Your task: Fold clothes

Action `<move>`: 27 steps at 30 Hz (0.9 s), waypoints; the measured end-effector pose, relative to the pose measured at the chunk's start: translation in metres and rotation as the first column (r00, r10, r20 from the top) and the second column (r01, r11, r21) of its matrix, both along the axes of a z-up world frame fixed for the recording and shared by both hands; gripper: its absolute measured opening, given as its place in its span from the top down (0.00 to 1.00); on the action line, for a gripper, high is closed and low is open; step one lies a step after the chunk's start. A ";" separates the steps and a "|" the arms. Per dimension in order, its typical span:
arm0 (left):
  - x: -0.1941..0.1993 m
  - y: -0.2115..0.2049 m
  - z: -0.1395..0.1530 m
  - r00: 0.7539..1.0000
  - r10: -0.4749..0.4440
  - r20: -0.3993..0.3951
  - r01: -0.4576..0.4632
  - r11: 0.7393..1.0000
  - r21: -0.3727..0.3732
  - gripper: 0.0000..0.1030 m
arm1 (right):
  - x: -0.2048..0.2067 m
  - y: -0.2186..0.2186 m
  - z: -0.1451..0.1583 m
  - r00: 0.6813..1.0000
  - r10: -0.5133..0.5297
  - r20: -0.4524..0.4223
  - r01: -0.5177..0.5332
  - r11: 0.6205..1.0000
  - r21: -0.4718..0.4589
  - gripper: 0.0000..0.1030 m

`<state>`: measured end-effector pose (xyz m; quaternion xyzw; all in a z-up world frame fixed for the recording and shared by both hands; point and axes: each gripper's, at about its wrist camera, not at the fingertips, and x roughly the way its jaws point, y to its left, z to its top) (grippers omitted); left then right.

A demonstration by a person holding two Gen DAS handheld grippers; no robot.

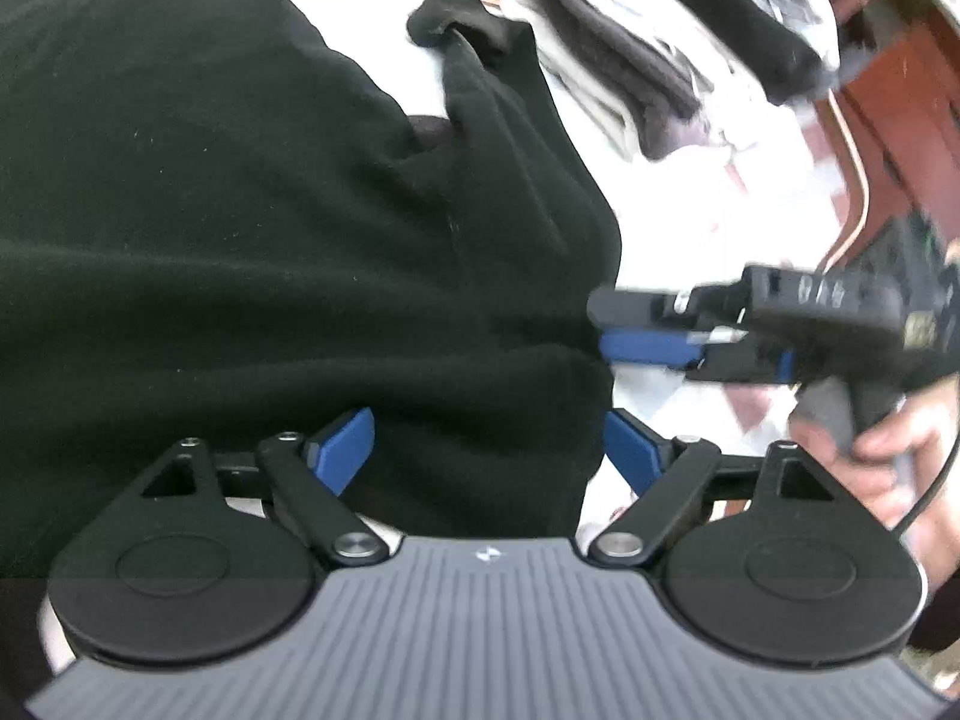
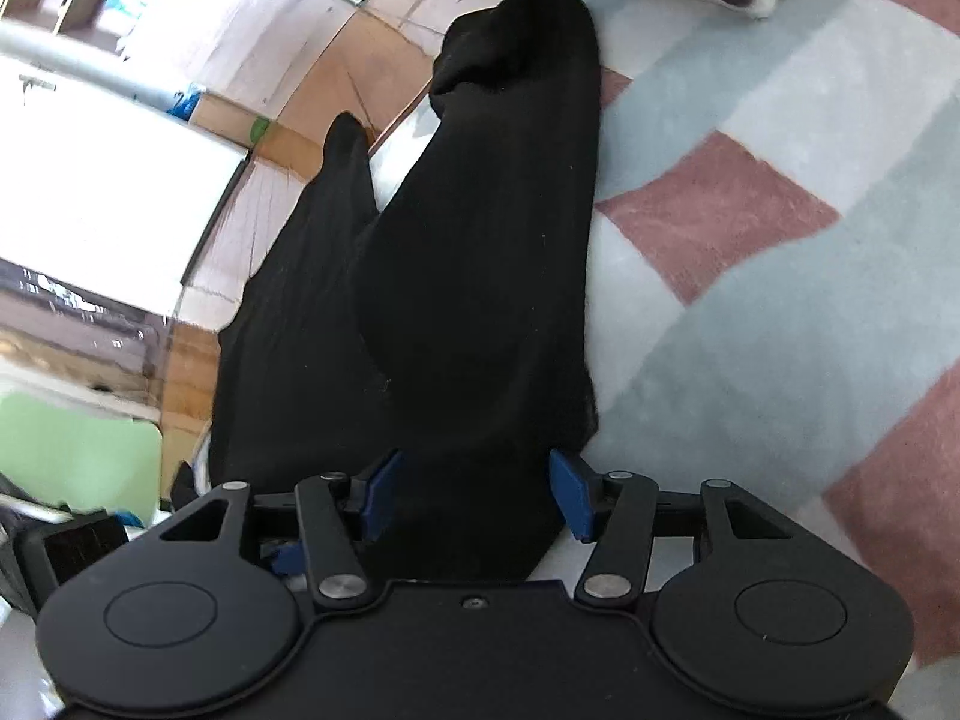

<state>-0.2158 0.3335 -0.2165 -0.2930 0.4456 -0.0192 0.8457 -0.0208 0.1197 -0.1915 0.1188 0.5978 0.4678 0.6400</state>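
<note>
Here, black garment on checked cover — both grippers' fingers spread wide, no legible writing

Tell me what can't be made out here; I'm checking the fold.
- Black garment: left edge cut off in left wrist view; its near end hidden under the right tool in right wrist view.
- Right tool: motion-blurred in left view.
- Clothes pile: blurred, items indistinct.
</note>
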 end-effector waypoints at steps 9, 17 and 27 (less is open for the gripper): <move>-0.018 0.011 -0.020 0.999 -0.008 -0.037 -0.003 0.961 -0.276 0.59 | -0.029 -0.006 -0.014 0.979 0.079 -0.189 -0.074 0.997 0.029 0.41; -0.024 0.009 -0.016 0.999 0.025 -0.030 -0.031 0.969 -0.245 0.97 | -0.038 0.006 -0.015 0.977 0.083 -0.196 -0.083 0.997 0.006 0.37; -0.025 -0.008 -0.005 1.000 0.000 0.001 0.000 0.995 -0.096 0.97 | -0.056 0.009 -0.024 0.971 0.094 -0.221 -0.091 0.996 0.023 0.35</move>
